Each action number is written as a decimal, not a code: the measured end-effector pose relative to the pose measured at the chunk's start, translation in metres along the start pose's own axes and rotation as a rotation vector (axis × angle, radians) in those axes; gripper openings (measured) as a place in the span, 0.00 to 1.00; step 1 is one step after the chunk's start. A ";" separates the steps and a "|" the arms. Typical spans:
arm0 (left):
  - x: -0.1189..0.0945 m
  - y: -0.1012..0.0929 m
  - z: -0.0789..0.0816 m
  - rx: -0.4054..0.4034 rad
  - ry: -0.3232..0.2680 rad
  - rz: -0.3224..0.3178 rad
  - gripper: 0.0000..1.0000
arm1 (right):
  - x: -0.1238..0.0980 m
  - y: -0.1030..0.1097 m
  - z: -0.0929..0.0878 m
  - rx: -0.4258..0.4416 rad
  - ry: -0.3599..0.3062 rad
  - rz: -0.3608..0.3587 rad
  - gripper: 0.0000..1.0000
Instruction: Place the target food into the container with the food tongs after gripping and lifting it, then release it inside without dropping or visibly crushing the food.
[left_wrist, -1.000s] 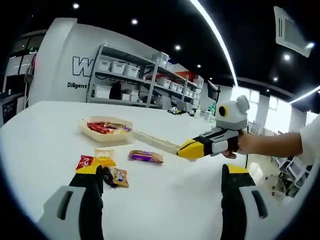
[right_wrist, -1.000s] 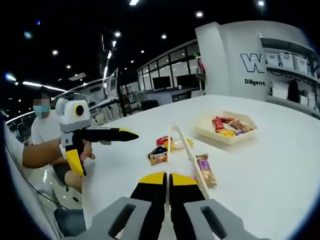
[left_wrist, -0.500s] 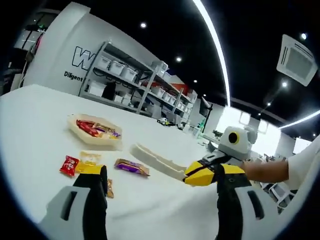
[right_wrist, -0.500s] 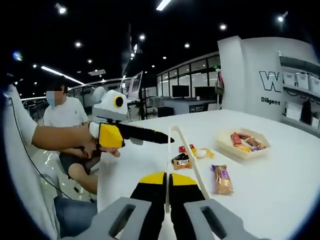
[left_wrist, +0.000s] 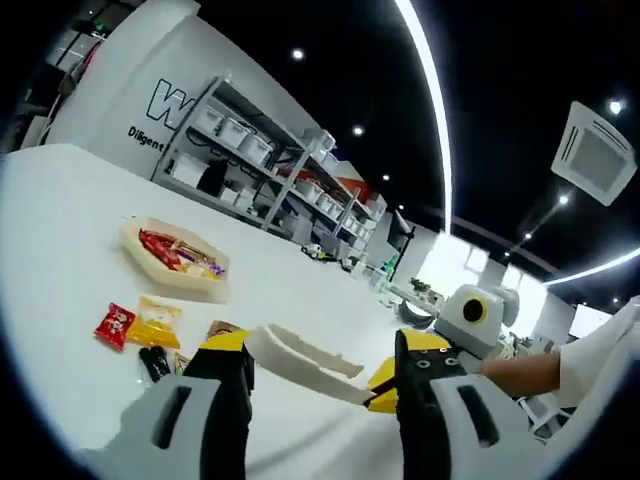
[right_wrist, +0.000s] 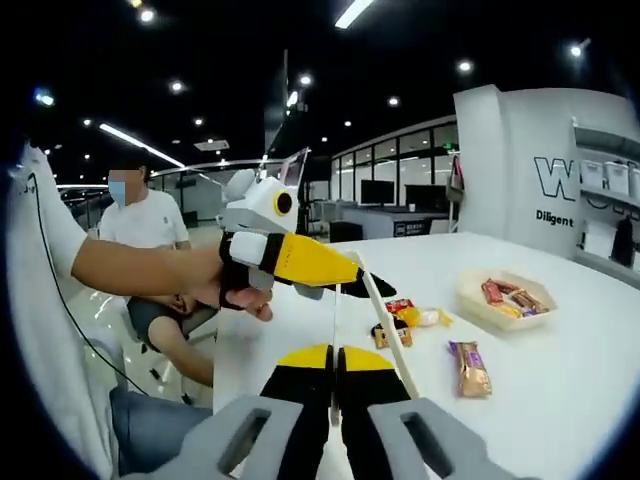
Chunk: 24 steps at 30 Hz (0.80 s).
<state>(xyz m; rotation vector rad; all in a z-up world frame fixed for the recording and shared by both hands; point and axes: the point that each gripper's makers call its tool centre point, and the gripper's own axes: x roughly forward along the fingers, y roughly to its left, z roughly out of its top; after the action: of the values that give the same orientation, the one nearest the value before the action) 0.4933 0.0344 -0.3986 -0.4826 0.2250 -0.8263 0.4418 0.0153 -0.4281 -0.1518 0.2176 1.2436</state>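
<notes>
On the white worktop, the purple-and-gold wrapped snack bar lay loose, lengthwise, just ahead-right of the cream plastic food tongs clenched in the nearer right tongs; the left tongs stood released.

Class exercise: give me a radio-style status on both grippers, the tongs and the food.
Right gripper shut on tongs. Left gripper open, jaws straddling tongs. Snack packets loose on table, tray beyond, path clear.
</notes>
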 end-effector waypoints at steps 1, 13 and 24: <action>0.000 0.000 0.001 0.008 -0.004 0.001 0.47 | 0.000 0.000 0.000 0.002 0.000 0.003 0.00; -0.002 0.010 0.008 -0.035 -0.041 0.021 0.25 | 0.000 0.004 0.004 0.013 -0.023 0.002 0.00; 0.000 0.010 0.010 0.231 0.010 0.109 0.08 | 0.002 -0.003 -0.003 0.004 -0.005 -0.028 0.00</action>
<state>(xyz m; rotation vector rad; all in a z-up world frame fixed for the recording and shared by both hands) 0.5031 0.0436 -0.3943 -0.2472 0.1608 -0.7380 0.4447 0.0160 -0.4312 -0.1481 0.2129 1.2157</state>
